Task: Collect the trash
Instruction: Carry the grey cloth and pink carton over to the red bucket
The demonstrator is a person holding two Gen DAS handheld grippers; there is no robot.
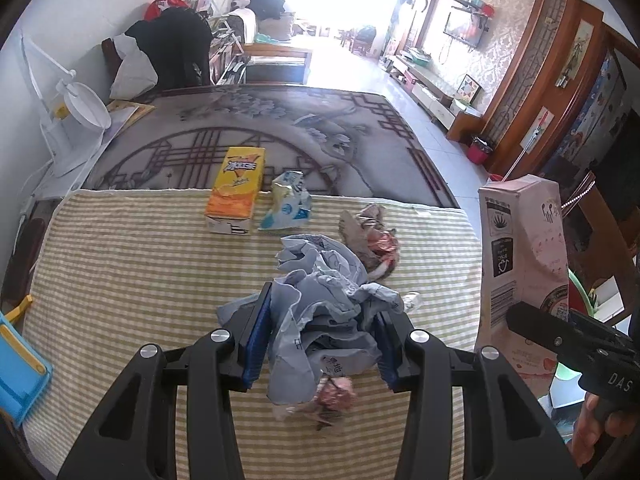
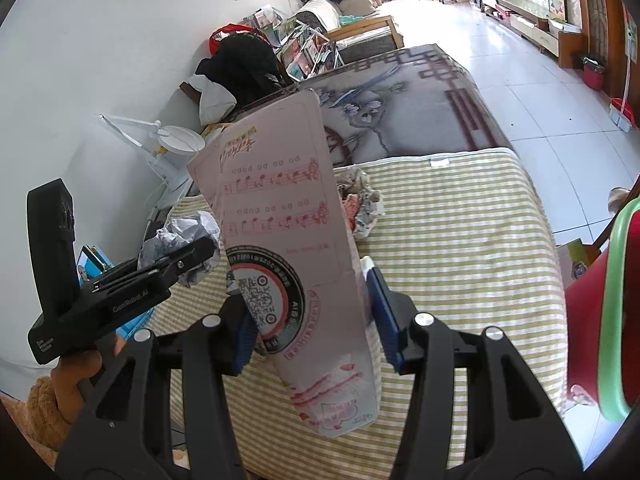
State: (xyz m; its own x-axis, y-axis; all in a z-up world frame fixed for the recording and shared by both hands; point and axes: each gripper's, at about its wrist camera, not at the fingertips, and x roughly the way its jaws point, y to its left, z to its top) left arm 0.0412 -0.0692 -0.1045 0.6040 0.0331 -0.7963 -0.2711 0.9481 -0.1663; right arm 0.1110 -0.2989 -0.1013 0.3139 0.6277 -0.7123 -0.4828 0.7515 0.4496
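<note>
On the near part of a table covered with a green-and-cream striped woven cloth (image 1: 120, 272), both hand-held grippers carry trash. The left gripper (image 1: 320, 340), black with blue ribbed pads, is narrowed onto a crumpled pale grey-blue plastic bag (image 1: 320, 320); the thin, creased film bulges above and below the pads, with a crushed pinkish wrapper (image 1: 334, 394) hanging at its lower end. The right gripper (image 2: 312, 320) clamps a tall, flat-sided pink carton (image 2: 288, 240) near its lower half; the smooth printed cardboard, marked with red musical notes and a round black-ringed label, stands nearly upright and leans slightly left. In the left wrist view the carton appears at the right edge, beside the bag. Farther on the cloth lie loose items: a rectangular yellow-orange drink box (image 1: 236, 192) on its side, a dented white-and-blue carton (image 1: 288, 200) just right of it, and a crumpled brown-and-red wrapper wad (image 1: 372, 236). A red bin with a green rim (image 2: 616, 312) stands at the table's right edge.
</note>
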